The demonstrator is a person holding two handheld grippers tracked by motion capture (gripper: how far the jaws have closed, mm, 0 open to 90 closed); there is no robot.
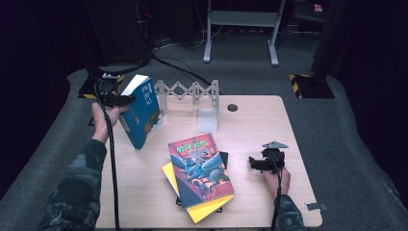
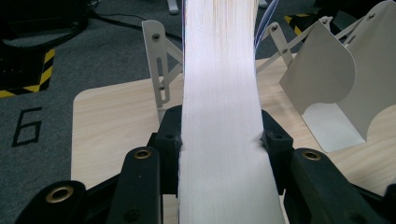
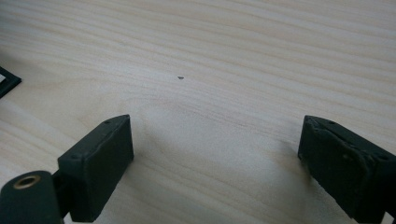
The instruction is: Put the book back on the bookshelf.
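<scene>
Blue book (image 1: 142, 111) in my left gripper (image 1: 117, 99) stands tilted over the far left part of the table (image 1: 260, 130), its lower corner down near the tabletop and its white page edge turned up and to the left. In the left gripper view that page block (image 2: 219, 116) runs straight up between my two black jaws, and both pads press against its sides, so the grip is closed on the book. Just right of it, at the table's far edge, stands the white folding book rack (image 1: 192, 91), with a white bookend (image 1: 208, 119) a little nearer. Near the middle of the table lies a stack: a book with a colourful red and blue cover (image 1: 200, 169) on top, a yellow book (image 1: 202, 209) under it, and something black beneath. My right gripper (image 1: 256, 163) rests to the right of that stack, near the table's right side, pointing left. Its jaws stand wide apart over bare wood, holding nothing.
</scene>
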